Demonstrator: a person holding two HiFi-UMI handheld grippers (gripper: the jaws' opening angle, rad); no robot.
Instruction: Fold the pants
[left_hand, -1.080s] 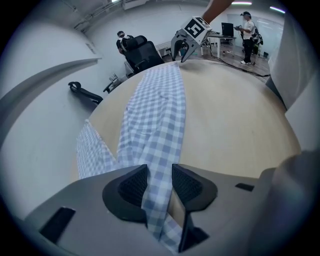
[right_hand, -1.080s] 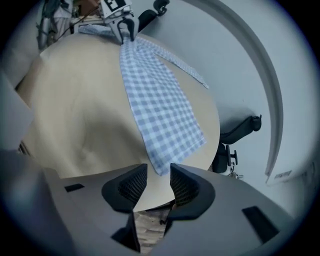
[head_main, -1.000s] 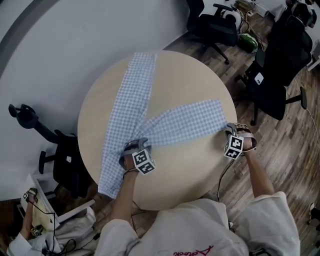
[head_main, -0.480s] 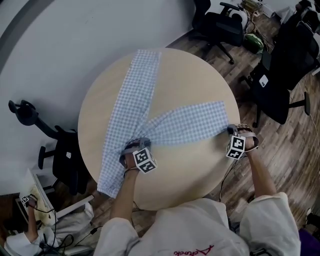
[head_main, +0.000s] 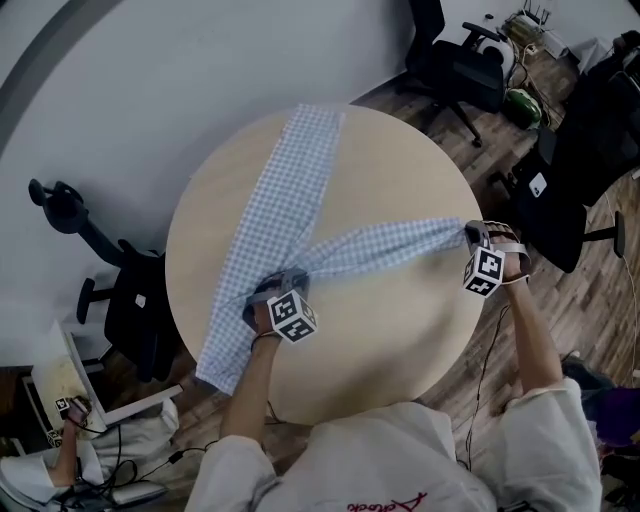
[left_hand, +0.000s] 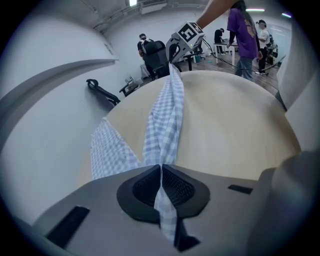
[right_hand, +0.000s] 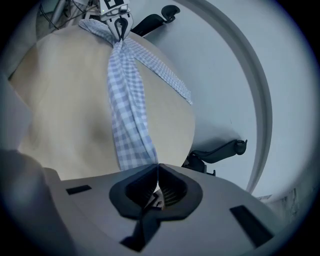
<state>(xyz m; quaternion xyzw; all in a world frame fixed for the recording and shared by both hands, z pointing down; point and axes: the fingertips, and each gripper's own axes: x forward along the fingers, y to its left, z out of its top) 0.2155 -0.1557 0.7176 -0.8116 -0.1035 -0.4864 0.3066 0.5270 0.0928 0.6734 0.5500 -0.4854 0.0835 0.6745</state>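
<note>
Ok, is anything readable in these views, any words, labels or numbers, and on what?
Red script on the person's white shirt: cut off at the picture's edge, unreadable.
White tag on the black office chair: too small to read.
Marker cubes on the left gripper and right gripper: square patterns only, no words.

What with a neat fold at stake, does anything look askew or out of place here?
The pants lie splayed in a V on the table, waist end drooping over its near-left edge. One leg is bunched into a narrow strip strung between the left gripper and right gripper, both shut on it, instead of lying flat.
</note>
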